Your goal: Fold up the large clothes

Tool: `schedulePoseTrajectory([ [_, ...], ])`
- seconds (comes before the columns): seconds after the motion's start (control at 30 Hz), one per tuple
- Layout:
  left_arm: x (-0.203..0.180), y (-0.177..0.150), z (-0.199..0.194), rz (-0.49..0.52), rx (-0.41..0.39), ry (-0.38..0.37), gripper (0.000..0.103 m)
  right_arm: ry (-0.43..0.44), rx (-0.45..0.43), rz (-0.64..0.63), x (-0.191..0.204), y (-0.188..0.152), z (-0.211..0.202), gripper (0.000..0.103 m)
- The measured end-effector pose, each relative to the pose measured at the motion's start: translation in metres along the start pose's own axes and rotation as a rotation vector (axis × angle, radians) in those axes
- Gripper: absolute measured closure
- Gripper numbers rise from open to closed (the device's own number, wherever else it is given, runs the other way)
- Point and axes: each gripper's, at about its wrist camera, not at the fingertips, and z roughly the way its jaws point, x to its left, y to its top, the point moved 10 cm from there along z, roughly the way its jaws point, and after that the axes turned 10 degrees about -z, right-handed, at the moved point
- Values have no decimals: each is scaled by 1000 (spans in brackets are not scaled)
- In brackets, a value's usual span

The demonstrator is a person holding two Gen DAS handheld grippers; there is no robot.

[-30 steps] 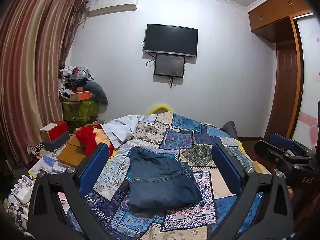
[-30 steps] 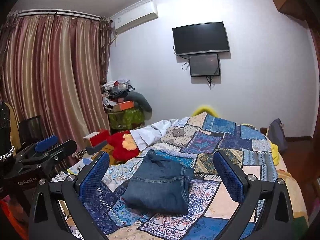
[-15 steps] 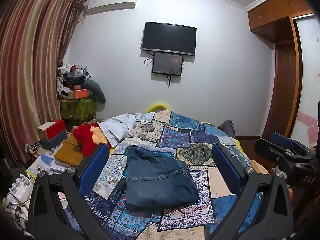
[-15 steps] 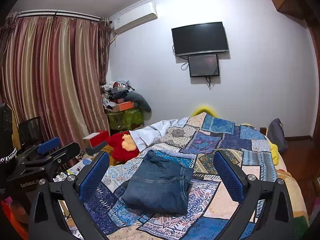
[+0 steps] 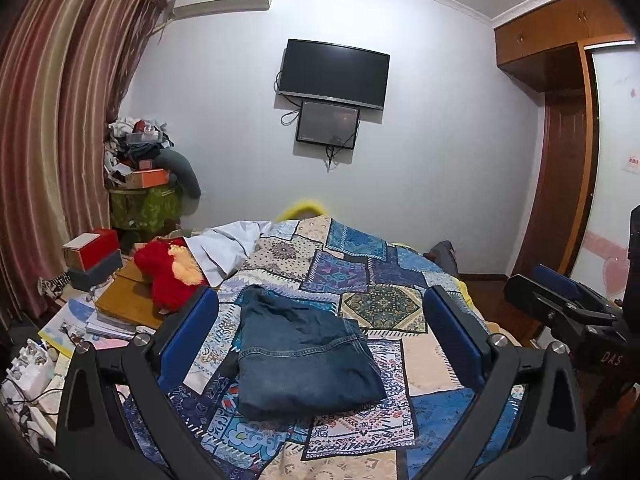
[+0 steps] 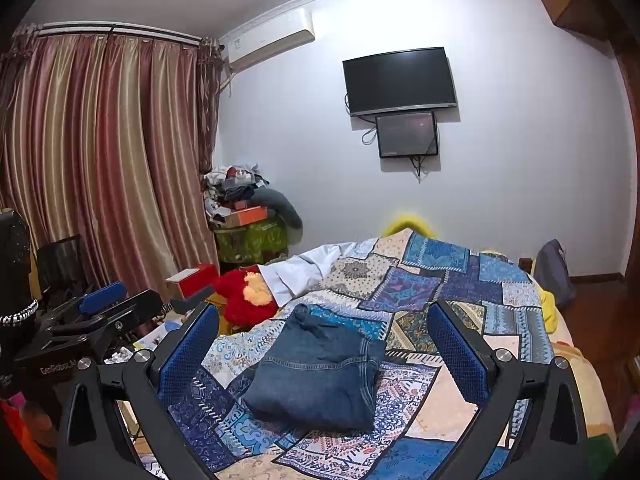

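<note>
Dark blue jeans [image 5: 304,356] lie folded into a compact stack on the patchwork bedspread [image 5: 360,272]; they also show in the right wrist view [image 6: 320,372]. My left gripper [image 5: 320,324] is open and empty, held above and short of the jeans. My right gripper [image 6: 322,332] is open and empty too, held back from the jeans. Each gripper appears in the other's view: the right one at the right edge [image 5: 560,300], the left one at the left edge [image 6: 100,312].
A red plush toy [image 5: 168,276] and a white cloth [image 5: 228,244] lie at the bed's far left. Books and boxes [image 5: 100,280] clutter the left side. A cluttered stand [image 5: 144,184], curtains [image 5: 52,140], wall TV [image 5: 334,74] and wardrobe [image 5: 560,160] surround the bed.
Both grippers have drifted only slightly; the view has tilted a little. The jeans lie unmoved and both grippers stay open.
</note>
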Motion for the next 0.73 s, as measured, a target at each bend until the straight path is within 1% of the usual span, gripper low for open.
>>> schedulePoseTrajectory([
  [0.33,0,-2,-1,-6,1,-10,0,-3,-1,7,0,3,1,0],
  [0.73,-6,-3,-1,17,5,-14,0,1,-1,10,1,3,1,0],
])
